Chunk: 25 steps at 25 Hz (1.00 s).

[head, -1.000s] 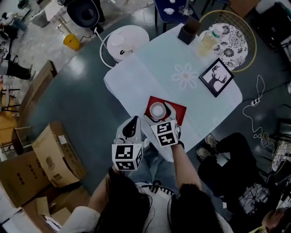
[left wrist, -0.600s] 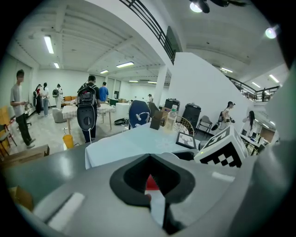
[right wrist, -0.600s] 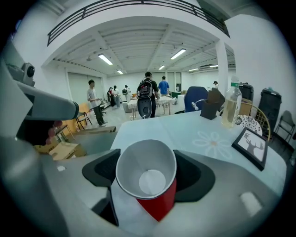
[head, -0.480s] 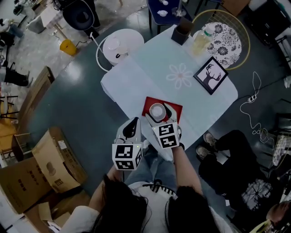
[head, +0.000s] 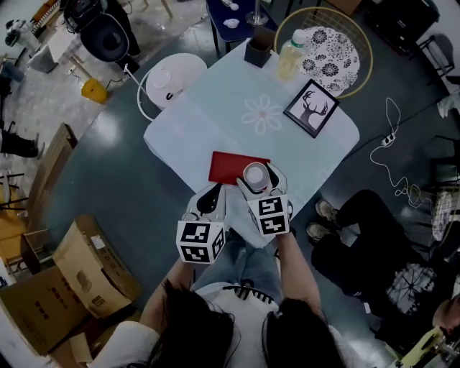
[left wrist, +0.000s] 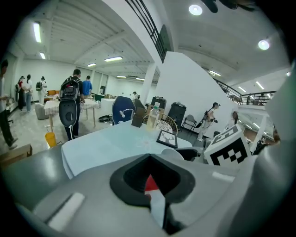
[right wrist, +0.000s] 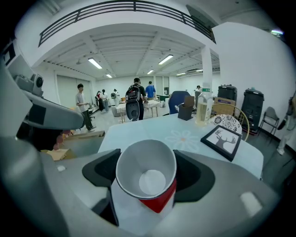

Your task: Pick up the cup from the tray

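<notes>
In the right claw (right wrist: 147,170), jaws just closed onto it, sits an empty white cup (right wrist: 153,181); left claw (left wrist: 150,185) closed.

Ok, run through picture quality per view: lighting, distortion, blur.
Head view: dim and underexposed, yet the cup and red tray read clearly. Left gripper view: strong fisheye, black corners, ceiling lights flaring, the left claw soft up close. Right gripper view: same fisheye, even light, cup sharp in the right claw.
</notes>
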Each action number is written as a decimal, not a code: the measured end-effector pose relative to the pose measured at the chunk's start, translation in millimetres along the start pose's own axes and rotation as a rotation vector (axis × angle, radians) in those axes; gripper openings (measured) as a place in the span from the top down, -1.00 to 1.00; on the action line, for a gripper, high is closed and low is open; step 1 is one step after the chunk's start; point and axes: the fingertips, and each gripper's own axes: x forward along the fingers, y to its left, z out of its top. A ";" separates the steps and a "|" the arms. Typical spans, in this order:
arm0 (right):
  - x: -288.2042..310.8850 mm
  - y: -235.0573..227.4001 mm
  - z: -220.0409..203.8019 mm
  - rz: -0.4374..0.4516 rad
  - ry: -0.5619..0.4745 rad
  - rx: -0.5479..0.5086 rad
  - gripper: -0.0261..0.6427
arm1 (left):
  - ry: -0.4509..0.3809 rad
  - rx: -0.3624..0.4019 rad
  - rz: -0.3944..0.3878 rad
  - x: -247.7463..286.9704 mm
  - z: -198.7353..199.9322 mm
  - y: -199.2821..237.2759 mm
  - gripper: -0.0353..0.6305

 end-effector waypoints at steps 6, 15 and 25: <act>-27.8 -32.0 -8.7 -0.063 -0.021 0.036 -0.19 | 0.023 0.040 -0.066 11.5 -2.3 -31.6 0.89; -54.4 -73.2 -33.7 -0.116 -0.019 0.087 -0.19 | 0.041 0.046 -0.097 25.1 -3.8 -69.5 0.89; -48.5 -91.9 -72.2 -0.119 -0.001 0.148 -0.19 | 0.060 0.068 -0.049 30.3 -14.2 -75.7 0.89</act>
